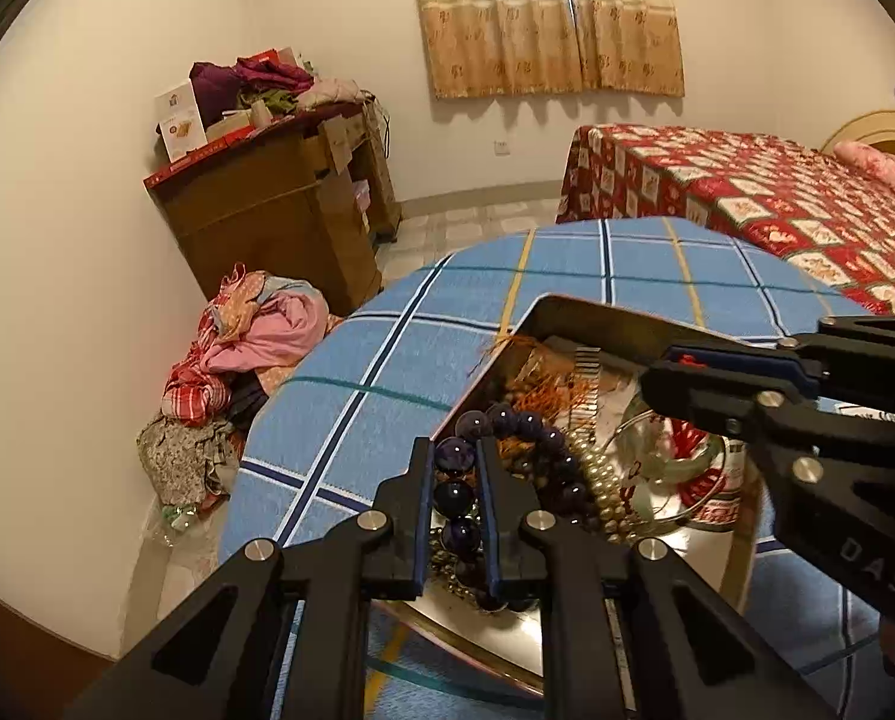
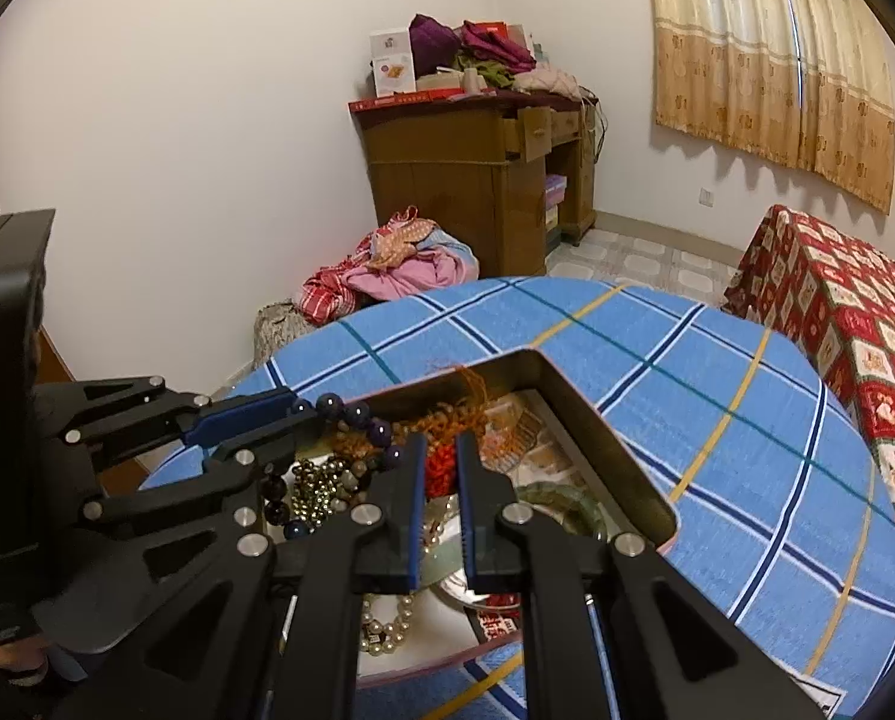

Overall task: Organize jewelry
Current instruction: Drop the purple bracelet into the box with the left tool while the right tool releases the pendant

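A metal tin (image 1: 591, 315) (image 2: 603, 420) full of jewelry sits on a blue plaid tablecloth. My left gripper (image 1: 454, 450) is shut on a bracelet of large dark purple beads (image 1: 453, 495); it also shows in the right wrist view (image 2: 303, 411) with the beads (image 2: 360, 417) at its tips. My right gripper (image 2: 441, 450) is over the tin, closed on a red-orange item (image 2: 438, 468); in the left wrist view it (image 1: 669, 372) reaches in from the right. Pearl strands (image 1: 603, 489) (image 2: 387, 630), a green bangle (image 2: 567, 504) and orange coral strands (image 1: 549, 396) lie in the tin.
The blue plaid table (image 1: 387, 360) (image 2: 717, 420) has its edge at the left. A wooden cabinet (image 1: 279, 210) piled with clothes and boxes stands by the wall, a clothes heap (image 1: 249, 336) on the floor, and a bed with a red quilt (image 1: 777, 204) at the right.
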Available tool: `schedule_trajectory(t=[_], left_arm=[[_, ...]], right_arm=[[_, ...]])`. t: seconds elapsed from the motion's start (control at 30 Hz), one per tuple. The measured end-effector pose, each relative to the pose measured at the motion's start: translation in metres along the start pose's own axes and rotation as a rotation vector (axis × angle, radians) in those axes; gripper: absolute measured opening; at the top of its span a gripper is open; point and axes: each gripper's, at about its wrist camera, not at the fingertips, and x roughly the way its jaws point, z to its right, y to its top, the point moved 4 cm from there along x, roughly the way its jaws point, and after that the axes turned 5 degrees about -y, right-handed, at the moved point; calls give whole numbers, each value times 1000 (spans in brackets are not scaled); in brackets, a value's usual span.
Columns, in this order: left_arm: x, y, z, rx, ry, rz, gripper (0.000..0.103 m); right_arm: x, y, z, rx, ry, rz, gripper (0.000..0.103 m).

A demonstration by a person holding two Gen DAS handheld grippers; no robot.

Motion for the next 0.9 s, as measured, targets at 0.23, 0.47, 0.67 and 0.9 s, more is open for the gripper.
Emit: schedule_trajectory(t=[0.23,0.47,0.67,0.9], left_arm=[[13,-8,1,4,4,-46,13],[17,-15,-2,-7,13,-58,13],[16,-14,-3,-20,17,-53,14],[18,-15,-1,-20,13,-58,14]], right_arm=[[9,-9,4,19,-11,-34,12],[16,-13,7,20,-17,-54,12],[16,-13,6,11,-25,-46,12],[16,-14,4,7,-27,-49,12]])
